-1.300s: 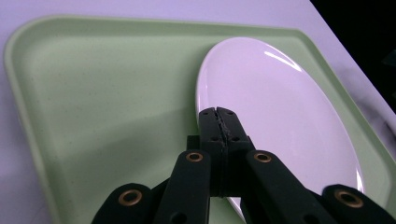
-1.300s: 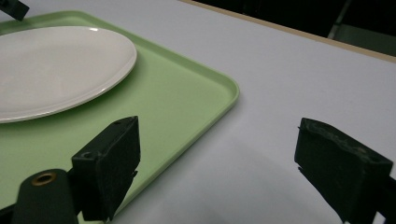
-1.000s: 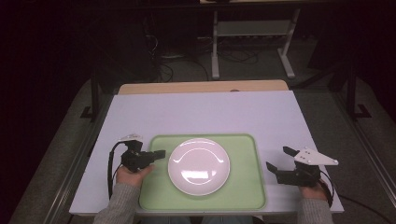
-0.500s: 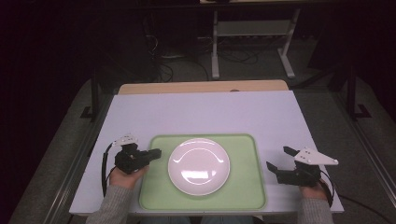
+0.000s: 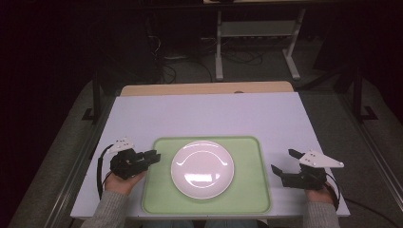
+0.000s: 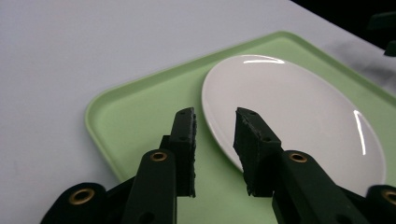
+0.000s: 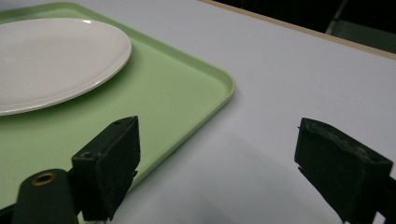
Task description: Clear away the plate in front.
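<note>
Now the left gripper (image 5: 153, 155) is hovering at the left edge of the green tray (image 5: 247, 199), with its tips pointing toward the white plate (image 5: 202, 166). Its jaws have just been opening, and they are standing a little apart with nothing between them. In the left gripper view, the left gripper (image 6: 215, 122) is looking down over the near rim of the white plate (image 6: 299, 112), and the pads are not touching it; the green tray (image 6: 130, 121) is lying under them.

The plate is lying flat in the middle of the tray, and the tray is resting on the white table (image 5: 209, 114) close to the person's side.

The right gripper (image 5: 285, 161) is staying on the right side, just beside the right edge of the tray. In the right gripper view, the right gripper (image 7: 217, 154) is holding its jaws wide apart and empty, one over the corner of the green tray (image 7: 187, 88) and one over the white table (image 7: 289, 79).
</note>
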